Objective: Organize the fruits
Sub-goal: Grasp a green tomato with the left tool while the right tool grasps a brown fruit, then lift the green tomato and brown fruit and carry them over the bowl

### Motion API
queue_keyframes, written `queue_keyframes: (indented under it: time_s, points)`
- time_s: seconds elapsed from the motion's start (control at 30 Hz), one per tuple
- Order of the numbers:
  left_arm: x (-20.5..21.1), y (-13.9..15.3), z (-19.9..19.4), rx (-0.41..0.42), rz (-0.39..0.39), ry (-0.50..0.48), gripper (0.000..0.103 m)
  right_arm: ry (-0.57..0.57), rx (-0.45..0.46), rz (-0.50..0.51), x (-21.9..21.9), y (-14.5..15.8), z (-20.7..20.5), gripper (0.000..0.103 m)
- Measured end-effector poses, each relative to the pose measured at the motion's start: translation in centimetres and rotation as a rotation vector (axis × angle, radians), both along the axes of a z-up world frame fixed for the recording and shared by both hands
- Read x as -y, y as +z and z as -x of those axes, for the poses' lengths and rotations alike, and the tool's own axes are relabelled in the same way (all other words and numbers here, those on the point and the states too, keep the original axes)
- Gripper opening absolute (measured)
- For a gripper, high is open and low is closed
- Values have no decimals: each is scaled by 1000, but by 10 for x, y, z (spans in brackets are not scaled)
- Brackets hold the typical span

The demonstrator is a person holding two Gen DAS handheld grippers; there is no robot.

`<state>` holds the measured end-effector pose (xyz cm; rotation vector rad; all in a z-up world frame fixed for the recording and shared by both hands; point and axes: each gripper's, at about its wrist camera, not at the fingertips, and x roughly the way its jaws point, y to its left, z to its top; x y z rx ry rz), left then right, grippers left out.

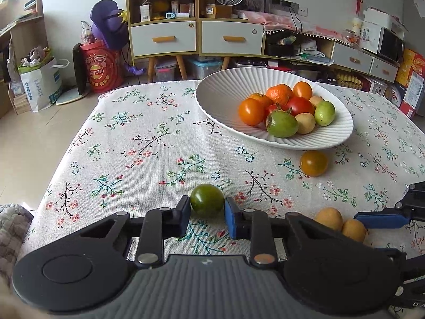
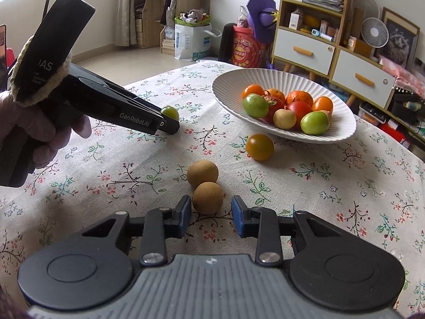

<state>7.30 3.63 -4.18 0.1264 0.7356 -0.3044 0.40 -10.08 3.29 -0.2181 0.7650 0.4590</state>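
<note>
A white ribbed bowl (image 1: 220, 93) (image 2: 231, 85) holds several orange, red, green and tan fruits. On the floral cloth lie a dark green tomato (image 1: 207, 200) (image 2: 170, 113), an orange tomato (image 1: 313, 163) (image 2: 259, 147) and two tan longans (image 1: 329, 218) (image 2: 207, 197). My left gripper (image 1: 207, 207) (image 2: 170, 127) has its pads against both sides of the green tomato, which rests on the table. My right gripper (image 2: 211, 207) is open, its pads either side of the nearer longan with gaps; one of its fingers (image 1: 379, 219) shows in the left wrist view.
The bowl sits at the far right of the table. The cloth-covered table edge (image 1: 98, 98) drops to the floor at the far left. Shelves, drawers, fans and bags stand beyond the table.
</note>
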Motion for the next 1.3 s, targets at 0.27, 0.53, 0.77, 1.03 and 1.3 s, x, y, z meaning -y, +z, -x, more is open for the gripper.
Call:
queue_keyframes:
  time_s: [0.27, 0.53, 0.77, 1.03, 1.3]
  points:
    - [0, 0, 0, 0, -1, 0, 22, 2, -4, -5, -2, 1, 0, 24]
    - [1, 2, 2, -1, 3, 3, 21, -1, -9, -6, -1, 3, -1, 22]
    - [4, 11, 5, 11, 17, -4, 21, -27, -16, -30, 3, 9, -4, 22]
    - [8, 22, 5, 21, 43, 14, 21, -111, -32, -90, 14, 18, -19, 22]
    - [19, 43, 1, 55, 81, 14, 21, -189, 5, -128, 26, 36, -44, 22]
